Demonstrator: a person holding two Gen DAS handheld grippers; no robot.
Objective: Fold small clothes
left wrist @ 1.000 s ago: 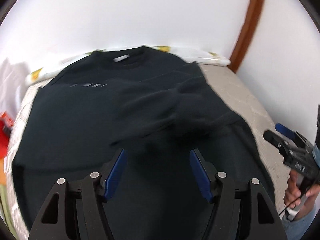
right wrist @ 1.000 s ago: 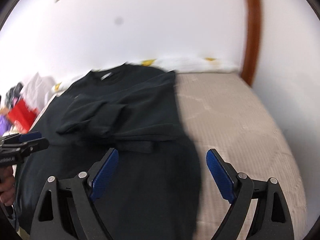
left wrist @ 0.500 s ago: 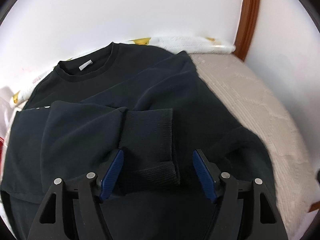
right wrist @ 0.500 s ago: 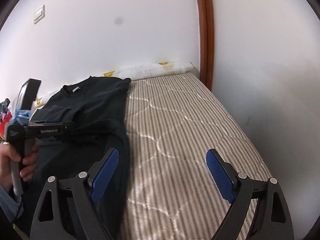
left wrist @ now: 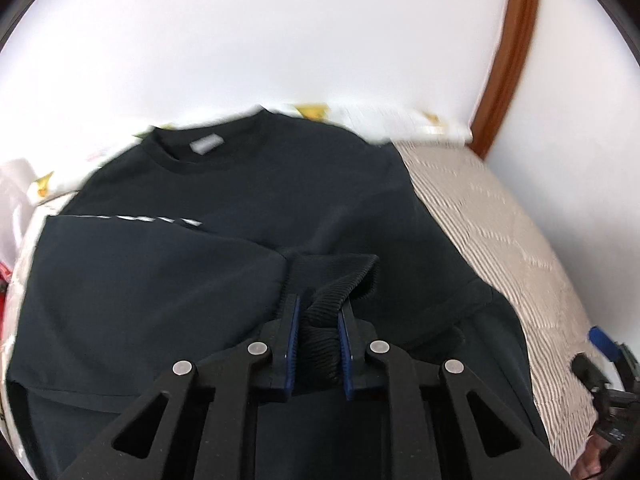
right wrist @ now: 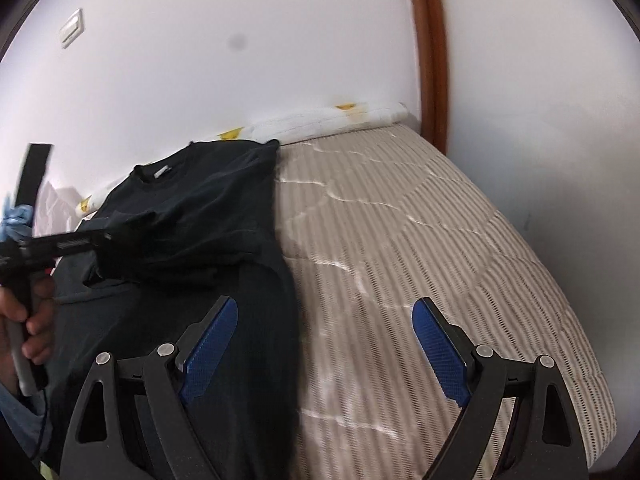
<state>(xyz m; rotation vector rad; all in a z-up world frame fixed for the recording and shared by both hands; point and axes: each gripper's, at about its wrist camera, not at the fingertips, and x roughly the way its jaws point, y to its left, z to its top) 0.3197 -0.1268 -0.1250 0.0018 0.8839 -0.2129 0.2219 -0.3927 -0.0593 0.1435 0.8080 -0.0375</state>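
Left gripper [left wrist: 318, 312] closing, blue pads [left wrist: 293, 332] pressed on the ribbed cuff [left wrist: 336, 280] of a black sleeve [left wrist: 160, 280], cuff bunched up and squeezed between them. Sleeve folded across the chest of a black sweatshirt [left wrist: 280, 184], which lies flat on the bed, round collar [left wrist: 208, 152] and small pale neck label [left wrist: 206, 144] toward the wall. Thin white dashed line [left wrist: 152, 219] just along the sleeve's upper edge. From the right wrist view, the left gripper [right wrist: 120, 236] reaching in from the left, nose buried in dark cloth, a hand [right wrist: 28, 320] wrapped round its handle below. Right gripper [right wrist: 324, 340] spread wide, blue pads [right wrist: 208, 344] well apart, nothing between them; left finger over the sweatshirt's [right wrist: 208, 208] lower part, right finger over bare mattress [right wrist: 440, 240]. Same gripper seen small at the far right edge of the left wrist view [left wrist: 600, 356], blurred, beside the sweatshirt's side. Mattress beige, striped and quilted, filling the right half of the bed. Rolled white bedding with yellow marks [right wrist: 332, 120] along the wall behind the collar. White wall [right wrist: 240, 60] above, with a brown wooden strip [right wrist: 432, 60] running up at the bed's far corner and a pale switch plate [right wrist: 72, 32] high on the left. White and red clutter [left wrist: 12, 208] at the far left edge, too blurred to identify.
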